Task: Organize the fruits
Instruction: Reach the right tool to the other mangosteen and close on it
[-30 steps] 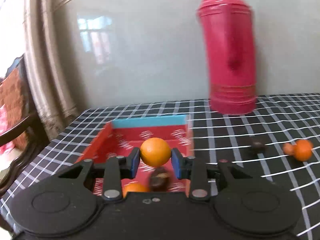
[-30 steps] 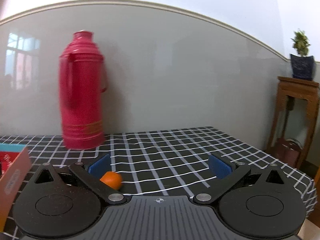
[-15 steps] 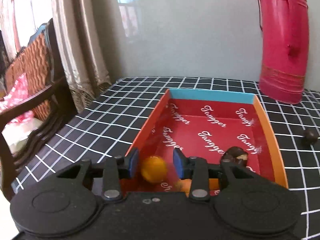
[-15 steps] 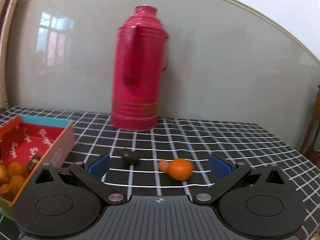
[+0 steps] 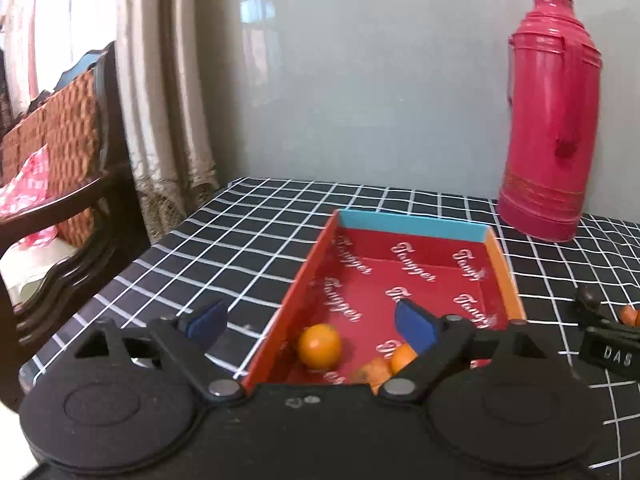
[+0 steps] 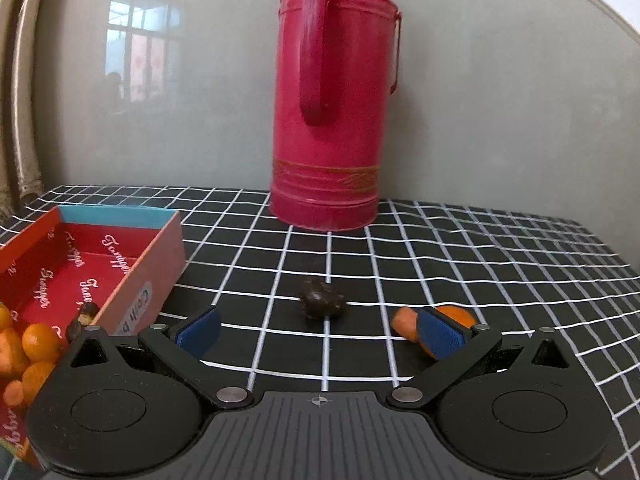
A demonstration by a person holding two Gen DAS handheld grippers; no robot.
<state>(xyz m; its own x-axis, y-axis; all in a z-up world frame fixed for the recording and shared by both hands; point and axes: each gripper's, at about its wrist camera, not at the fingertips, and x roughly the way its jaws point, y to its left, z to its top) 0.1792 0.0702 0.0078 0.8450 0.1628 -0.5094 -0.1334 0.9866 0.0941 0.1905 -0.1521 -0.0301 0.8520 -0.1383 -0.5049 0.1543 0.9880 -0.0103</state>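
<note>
Most of the fruit already lies in the red box on the checked desk: the right wrist view shows a heap of small oranges and carrot-coloured pieces in its near corner, with a dark fruit against its wall. The left tongs have just been opening and now stand spread wide over the box's near end with nothing between the pads; the round orange rests loose on the box floor below them, so that delivery looks finished. Three pieces are left out on the desk, between the box and the red thermos: a dark, lumpy fruit and, to its right, a small carrot-like piece touching a larger orange. The right tongs are open wide and empty, low over the desk, with the dark fruit ahead between its pads and the orange pair partly behind its right pad. The task seems mostly done, those three still to go.
</note>
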